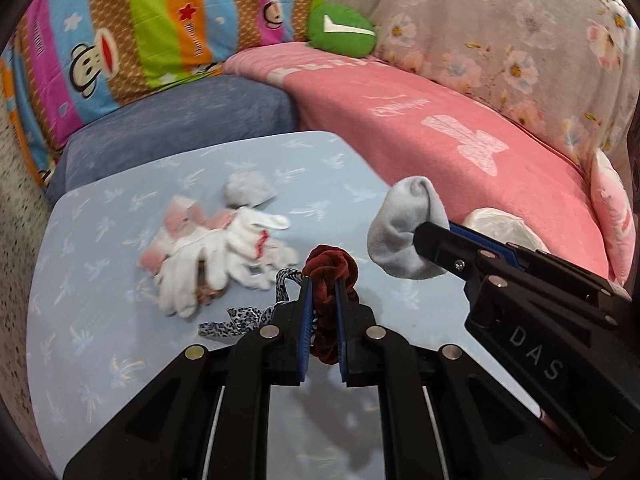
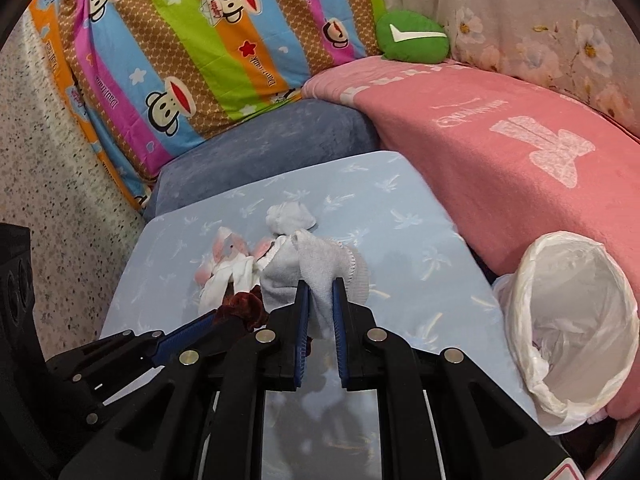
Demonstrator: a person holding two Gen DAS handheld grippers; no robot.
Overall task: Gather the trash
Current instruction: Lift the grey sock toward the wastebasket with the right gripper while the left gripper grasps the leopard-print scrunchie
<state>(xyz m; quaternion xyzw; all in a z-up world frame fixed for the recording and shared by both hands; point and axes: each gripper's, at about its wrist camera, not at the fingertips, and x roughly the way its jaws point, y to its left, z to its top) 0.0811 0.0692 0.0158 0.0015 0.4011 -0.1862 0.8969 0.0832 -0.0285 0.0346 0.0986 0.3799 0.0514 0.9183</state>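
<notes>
Light blue palm-print surface (image 1: pixel 120 360) filling the lower centre of both views; grey-blue cushion (image 1: pixel 180 128) behind it, pink blanket (image 1: pixel 440 128) to the right, striped monkey-print cloth (image 1: pixel 132 24) upper left, floral cloth (image 1: pixel 520 40) upper right, green plush (image 1: pixel 340 30) top centre. Speckled floor (image 2: pixel 52 152) at left.

Left gripper (image 1: pixel 323 280) bottom centre, jaws clamped on dark red scrunchie (image 1: pixel 330 264), ring hanging roughly upright between the pads, lifted off the surface. Leopard-print ribbon (image 1: pixel 240 320) trailing lower left of it. Right gripper (image 2: pixel 320 284) with jaws clamped on grey sock (image 2: pixel 312 268), long axis running up-left away from the pads, toe end bulging above them; also off the surface.

Left on the surface, centre-left: white gloves (image 1: pixel 208 256) in a heap with pink-white cloth (image 1: pixel 176 216), balled grey sock (image 1: pixel 248 192) just beyond.

White-lined bin (image 2: pixel 568 320) at lower right, beside the surface's right edge, mouth open and tilted toward the camera. Bare surface between the pile and that edge.
</notes>
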